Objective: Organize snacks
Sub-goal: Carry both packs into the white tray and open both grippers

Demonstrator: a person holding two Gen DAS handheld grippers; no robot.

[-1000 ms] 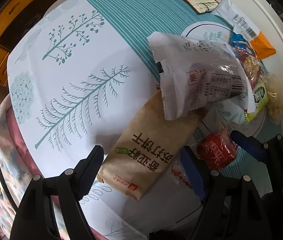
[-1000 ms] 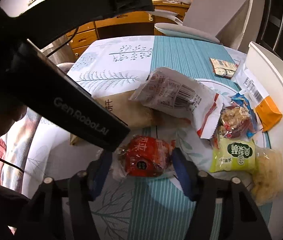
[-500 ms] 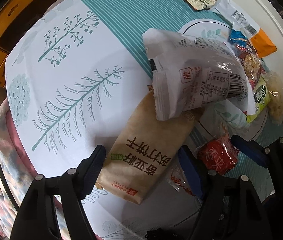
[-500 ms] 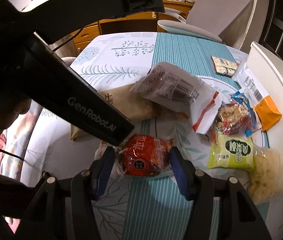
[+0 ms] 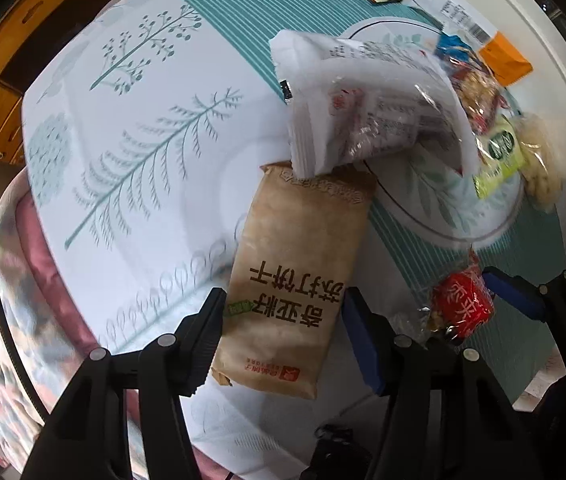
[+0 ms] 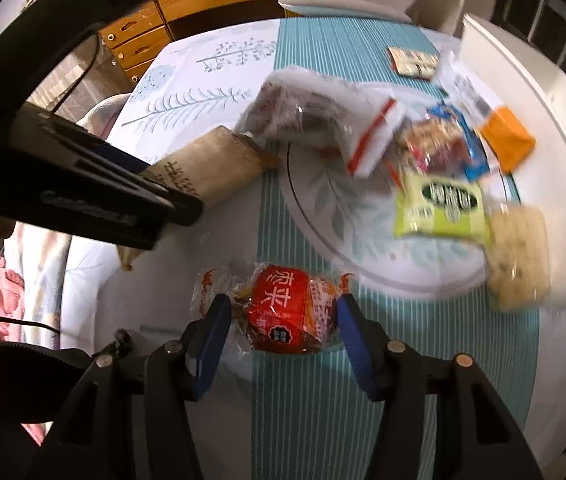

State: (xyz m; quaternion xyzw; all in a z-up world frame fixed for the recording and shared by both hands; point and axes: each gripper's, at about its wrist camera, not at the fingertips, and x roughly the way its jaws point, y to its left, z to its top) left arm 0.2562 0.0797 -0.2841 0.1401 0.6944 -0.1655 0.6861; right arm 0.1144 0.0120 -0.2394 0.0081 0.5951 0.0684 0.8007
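Your left gripper [image 5: 283, 320] is pointing down over the brown biscuit pack [image 5: 299, 272], which is lying flat on the tablecloth [image 5: 143, 128]. Its jaws have just been closing, and the lower end of the pack is sitting between them; whether the pads are pressing its edges yet, you cannot tell from the left wrist view.

Your right gripper [image 6: 281, 322] is straddling the red snack packet [image 6: 283, 308]. Its jaws have been easing inward, the blue pads are touching the crinkled clear wrapper on both sides, and the grip is looking closed on it. The packet is sitting on the teal striped band of the cloth, just short of the plate.

The left wrist view is giving you the printed face of the brown pack and its near end; the right wrist view is hiding that end behind the left gripper's black body [image 6: 95, 196]. The right wrist view is showing a wooden drawer unit [image 6: 203, 4] beyond the table.

The round plate [image 6: 323, 208] is carrying most of the loose snacks: a white crumpled bag [image 6: 315, 120] is overhanging its rim and overlapping the far end of the brown pack, a green packet [image 6: 443, 208] is lying on the plate, and a pale puffed snack bag [image 6: 517, 260] is just beside that. A blue-edged packet [image 6: 439, 140] and an orange-ended packet [image 6: 507, 140] are lying further back; whether they are on the plate is unclear through the blur.
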